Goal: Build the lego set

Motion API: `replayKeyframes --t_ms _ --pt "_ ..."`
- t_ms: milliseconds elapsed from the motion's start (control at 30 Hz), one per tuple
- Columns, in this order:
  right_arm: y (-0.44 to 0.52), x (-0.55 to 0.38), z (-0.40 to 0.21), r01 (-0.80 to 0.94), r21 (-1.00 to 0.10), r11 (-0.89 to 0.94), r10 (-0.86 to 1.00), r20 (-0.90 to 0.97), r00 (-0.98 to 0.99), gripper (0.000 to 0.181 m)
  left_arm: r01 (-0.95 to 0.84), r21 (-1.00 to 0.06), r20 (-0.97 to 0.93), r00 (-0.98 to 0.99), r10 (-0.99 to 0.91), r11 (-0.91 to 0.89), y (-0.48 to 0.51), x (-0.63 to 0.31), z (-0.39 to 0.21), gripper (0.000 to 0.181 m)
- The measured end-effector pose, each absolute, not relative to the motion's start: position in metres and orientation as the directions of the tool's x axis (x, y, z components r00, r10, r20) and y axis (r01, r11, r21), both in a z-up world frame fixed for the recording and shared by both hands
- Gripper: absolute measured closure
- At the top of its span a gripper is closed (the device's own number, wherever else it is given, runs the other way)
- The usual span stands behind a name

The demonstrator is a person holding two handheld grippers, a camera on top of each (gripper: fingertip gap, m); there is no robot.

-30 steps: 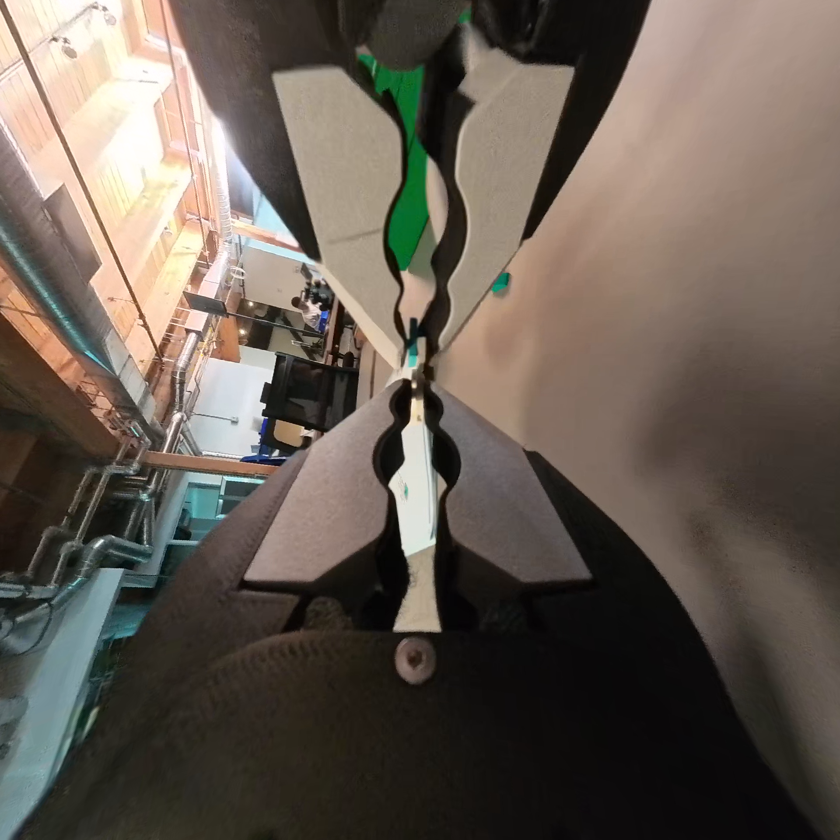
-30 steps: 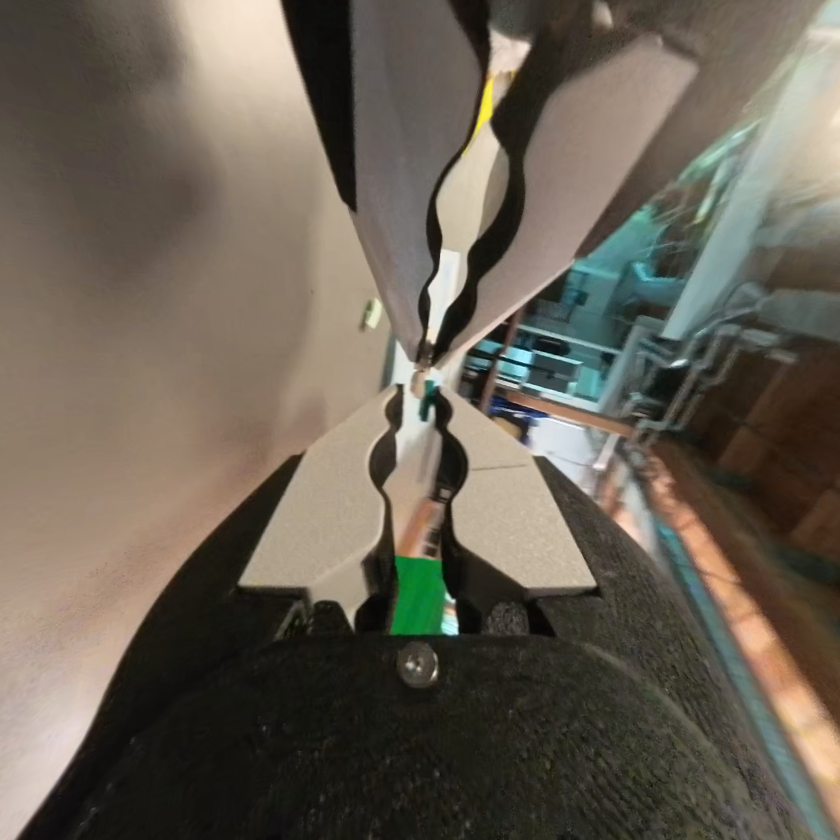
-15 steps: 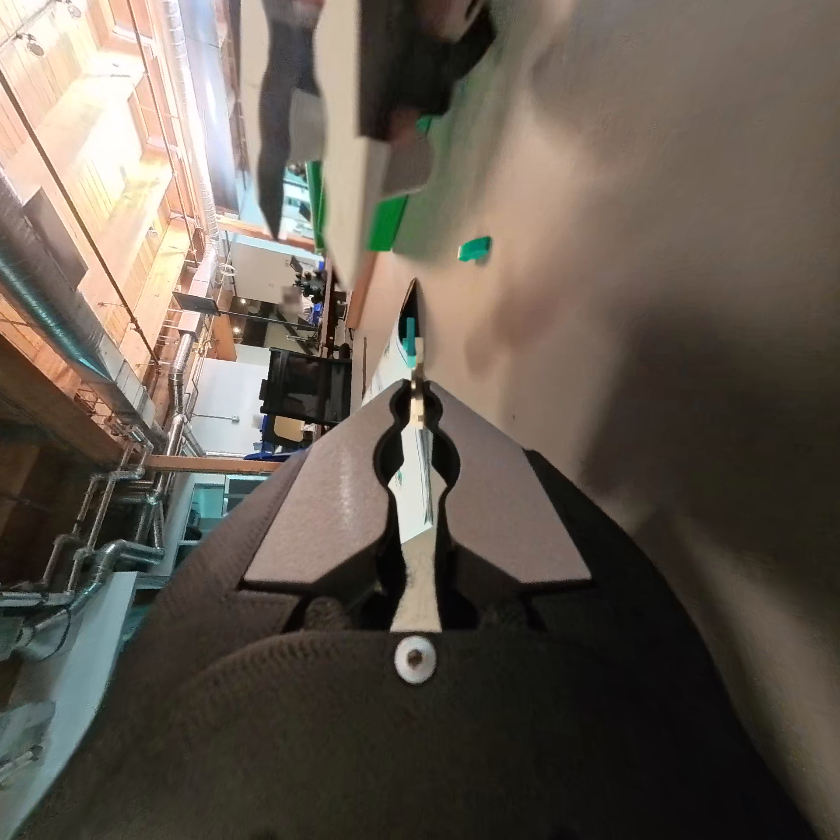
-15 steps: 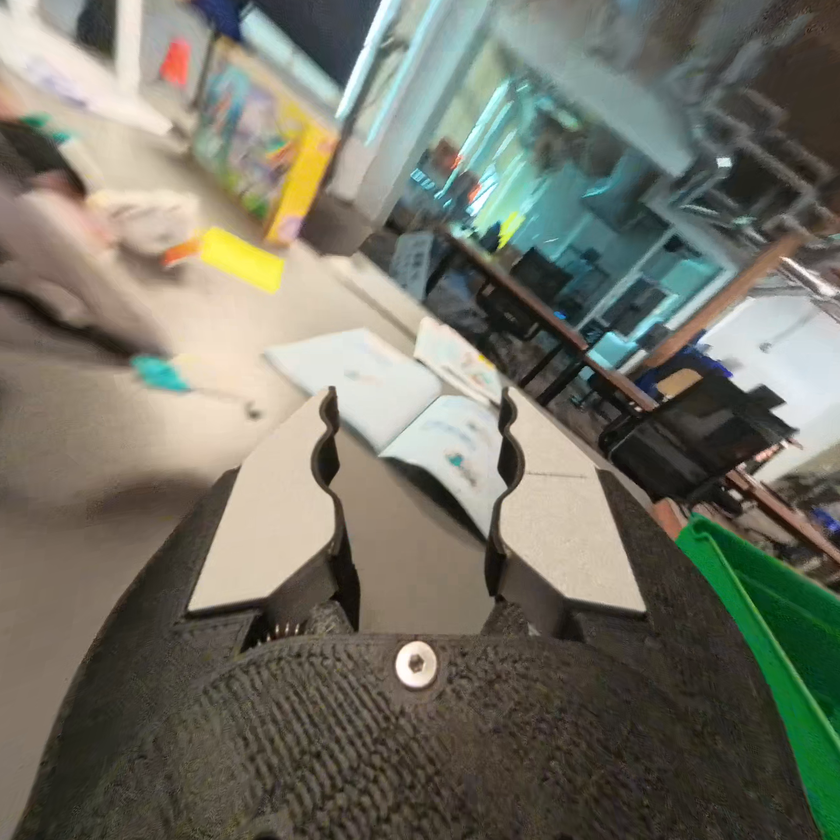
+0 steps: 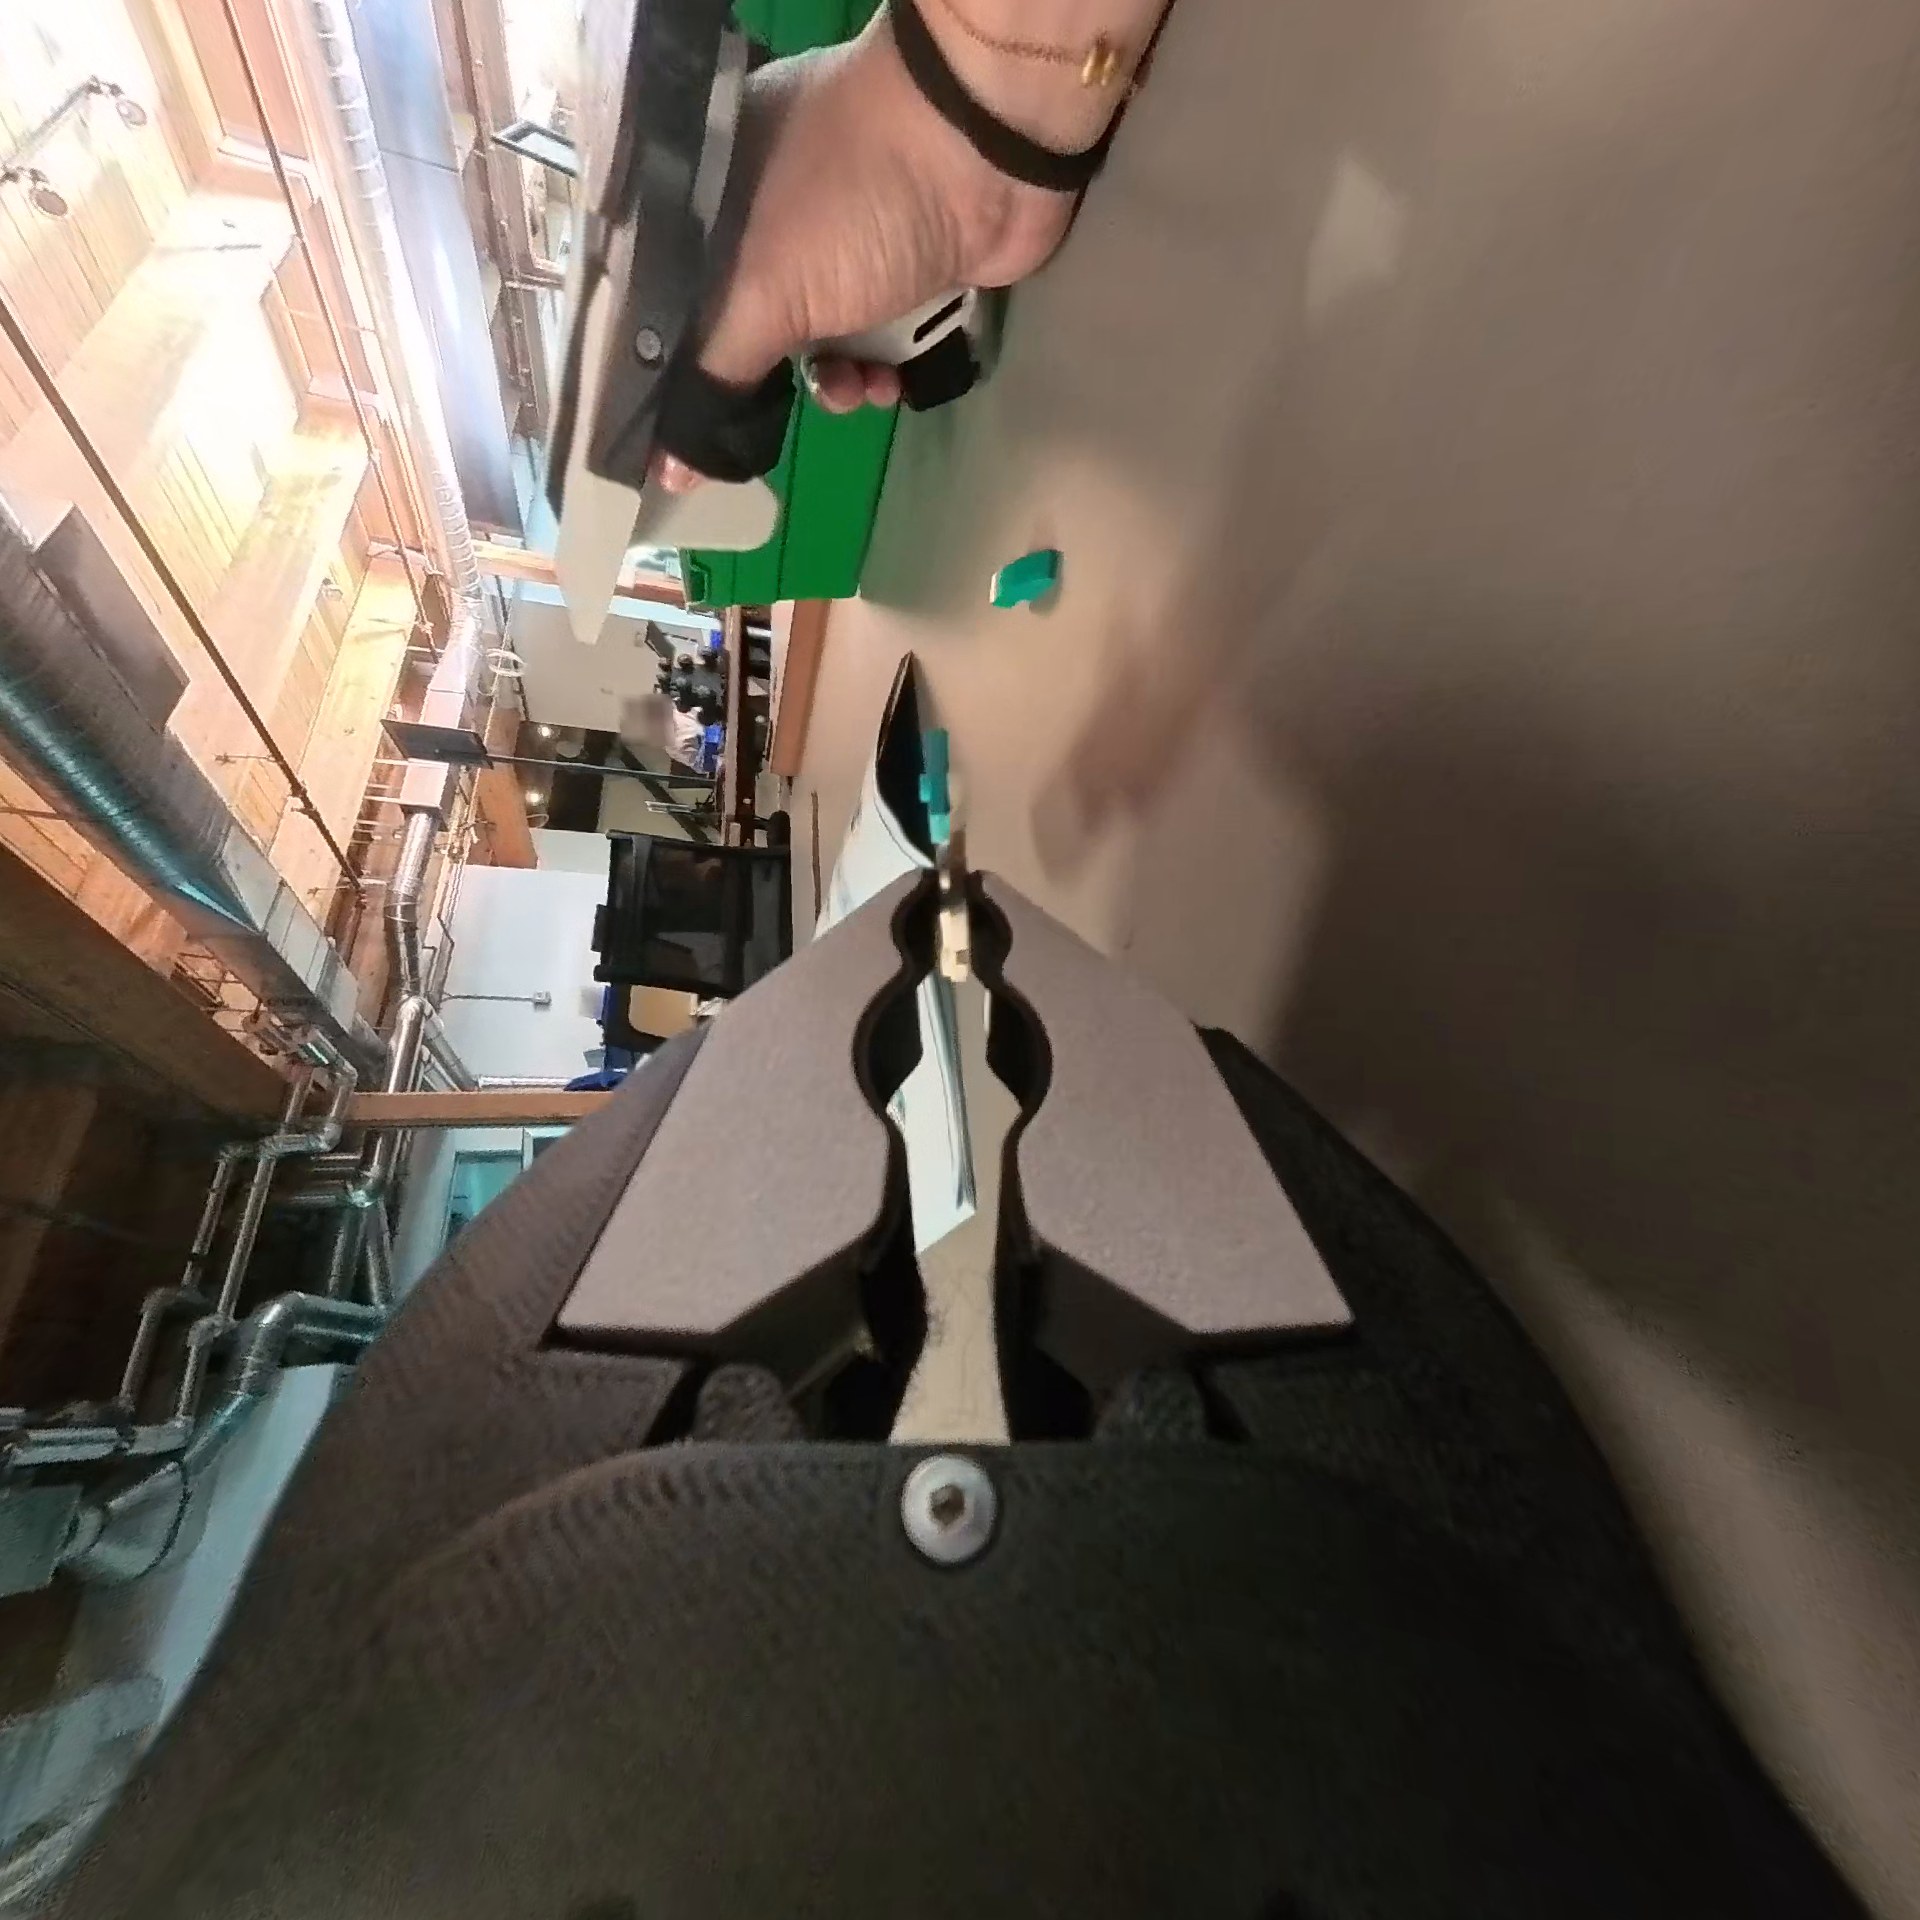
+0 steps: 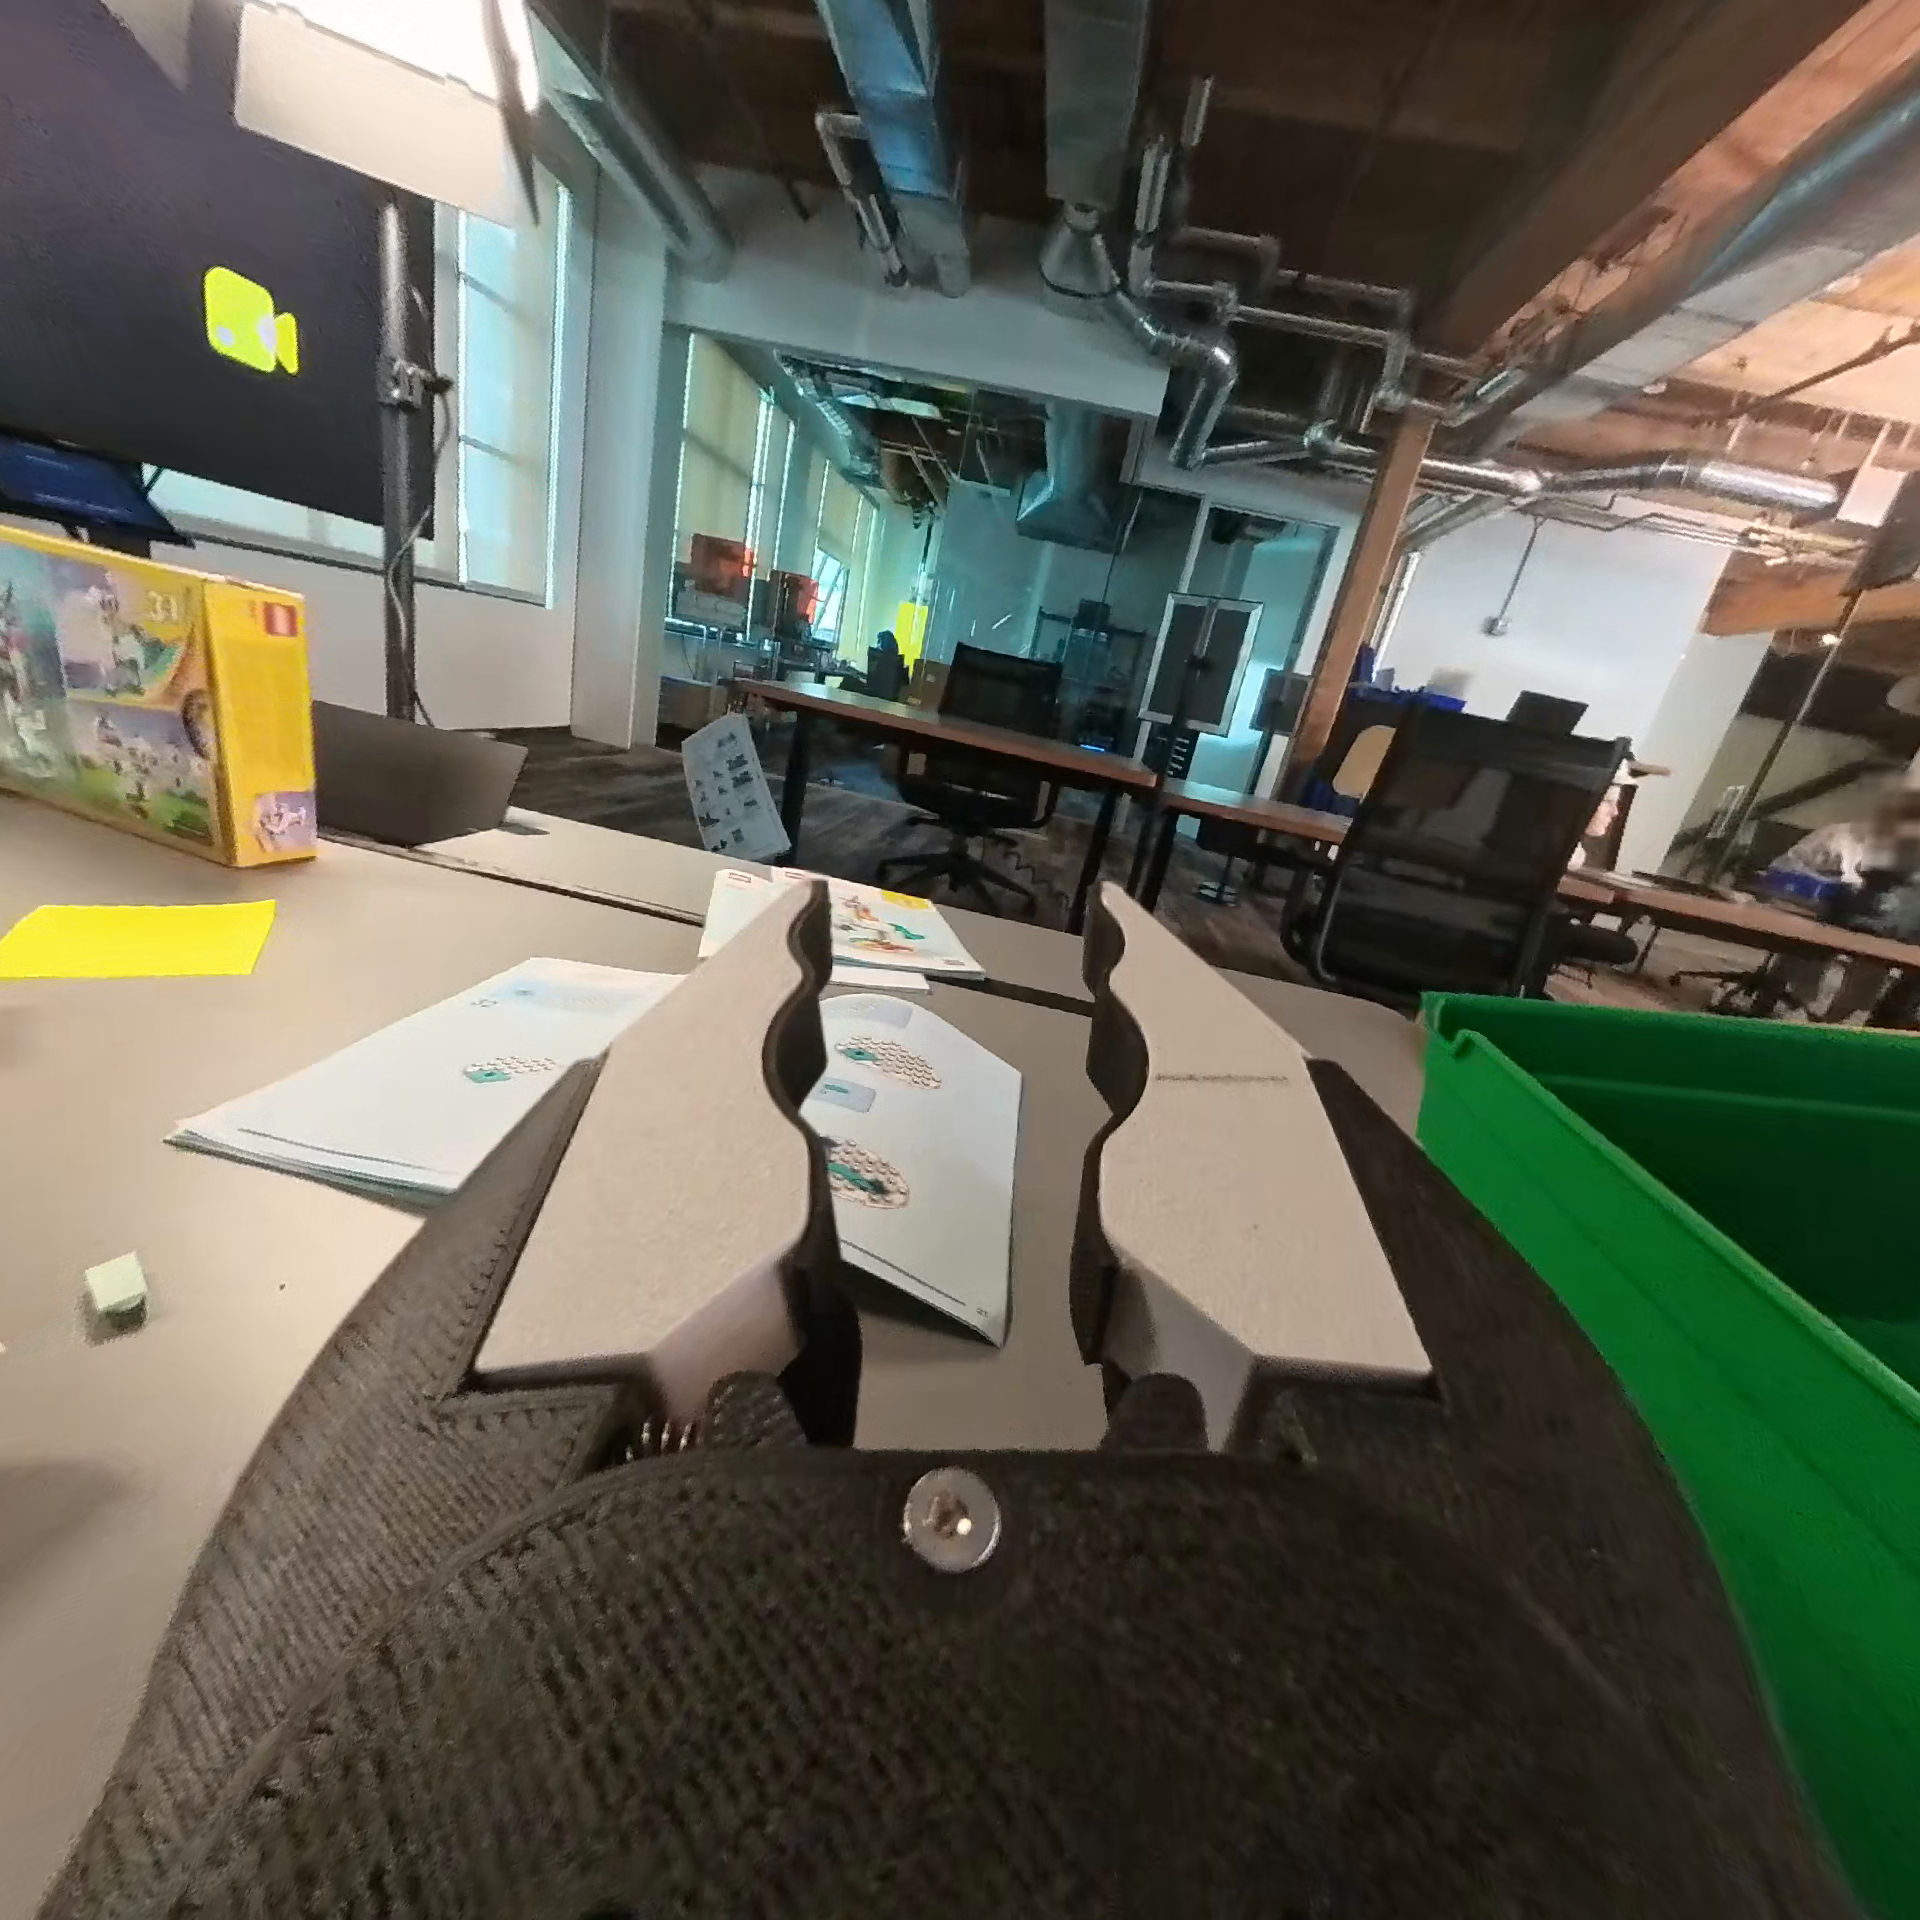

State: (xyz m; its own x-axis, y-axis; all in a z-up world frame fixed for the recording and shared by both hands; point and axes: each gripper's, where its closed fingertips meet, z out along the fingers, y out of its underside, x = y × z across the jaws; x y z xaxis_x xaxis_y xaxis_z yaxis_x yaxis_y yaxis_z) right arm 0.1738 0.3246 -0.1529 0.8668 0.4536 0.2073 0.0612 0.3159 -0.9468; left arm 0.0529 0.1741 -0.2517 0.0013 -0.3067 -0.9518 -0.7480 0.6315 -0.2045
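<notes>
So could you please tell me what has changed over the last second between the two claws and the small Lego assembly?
The right claw let go of the small assembly, opened and swung away toward the green bin; it now faces the instruction booklet. The left claw stayed shut on the assembly.

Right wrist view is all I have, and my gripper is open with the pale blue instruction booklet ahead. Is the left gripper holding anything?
Observer: Yes. The left gripper is shut on a small cream and teal lego piece that pokes past its tips.
Operator: Any loose pieces near it?
Observer: One small teal brick lies on the grey table, apart from the gripper.
Operator: Where's mine from there?
Observer: The right gripper is up beside the green plastic bin.
</notes>
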Motion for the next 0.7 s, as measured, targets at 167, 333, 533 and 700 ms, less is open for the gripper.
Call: replayKeyframes --t_ms 167,333,533,700 --pt "0.322 0.154 -0.16 0.152 -0.929 0.337 0.485 0.31 0.817 0.134 -0.772 -0.196 -0.955 0.01 -0.297 0.605 0.181 0.046 -0.252 0.177" --pt "0.313 0.138 -0.163 0.203 -0.905 0.373 0.519 0.385 0.763 0.135 -0.818 -0.14 -0.962 -0.022 -0.273 0.558 0.183 0.034 -0.257 0.177" --pt "0.304 0.125 -0.167 0.227 -0.888 0.4 0.55 0.431 0.715 0.136 -0.879 -0.079 -0.971 -0.039 -0.236 0.471 0.165 0.011 -0.261 0.177" --pt "0.301 0.122 -0.167 0.216 -0.89 0.402 0.566 0.427 0.705 0.137 -0.917 -0.037 -0.968 -0.066 -0.242 0.398 0.143 -0.012 -0.269 0.177"
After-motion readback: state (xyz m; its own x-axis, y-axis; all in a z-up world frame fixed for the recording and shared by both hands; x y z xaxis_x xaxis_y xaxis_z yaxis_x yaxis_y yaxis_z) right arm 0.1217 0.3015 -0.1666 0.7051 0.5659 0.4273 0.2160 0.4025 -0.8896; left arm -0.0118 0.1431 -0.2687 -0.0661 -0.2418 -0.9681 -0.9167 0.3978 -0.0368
